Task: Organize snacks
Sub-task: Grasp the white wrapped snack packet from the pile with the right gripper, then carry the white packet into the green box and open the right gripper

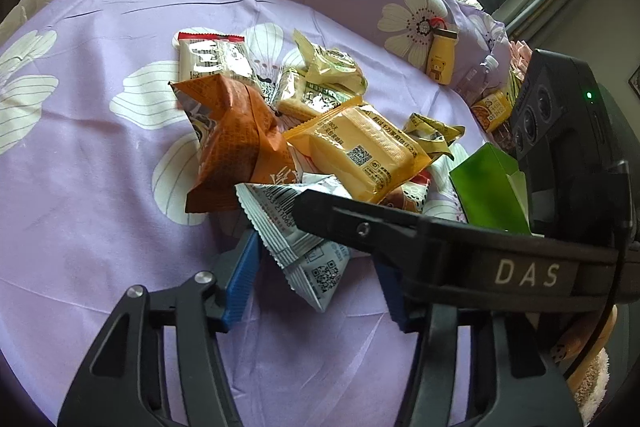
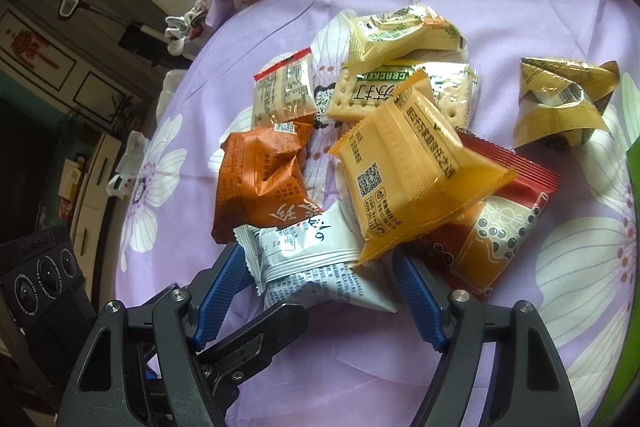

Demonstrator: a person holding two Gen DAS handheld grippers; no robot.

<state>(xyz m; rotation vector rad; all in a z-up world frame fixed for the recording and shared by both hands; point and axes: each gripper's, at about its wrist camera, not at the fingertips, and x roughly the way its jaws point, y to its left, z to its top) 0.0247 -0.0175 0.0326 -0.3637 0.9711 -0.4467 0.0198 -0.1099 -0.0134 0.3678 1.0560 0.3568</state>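
Left wrist view: the left tongs [image 1: 316, 275] point down at a heap of snack packets on a purple flowered sheet [image 1: 80, 187]. A white packet [image 1: 308, 259] lies at the near edge of the heap, between their two blue pads. One pad touches the packet's crimped left edge. The other pad is half hidden behind a black finger [image 1: 360, 227] of the right tongs, which crosses over the packet, so I cannot tell whether the left tongs pinch it or only bracket it. Beyond the white packet, an orange packet [image 1: 236, 147] sits crumpled on the left and a yellow packet [image 1: 360, 151] leans on the pile to the right. A clear packet with a red top [image 1: 212, 59] lies farther back. A green box [image 1: 492, 187] stands at the right, just beside the heap, and a small yellow bottle [image 1: 442, 57] rests against the flowered bedding behind. In the right wrist view, the right tongs [image 2: 320, 291] straddle the same white packet from the near side, one pad at each end. The pads stand wide, and whether they press on the packet cannot be made out. The yellow packet overlaps a red packet [image 2: 500, 227] printed with a bubble-tea cup, and behind them lie a cracker packet [image 2: 384, 95] and a pale yellow packet [image 2: 400, 31]. A crumpled gold wrapper [image 2: 560, 103] lies apart at the right.
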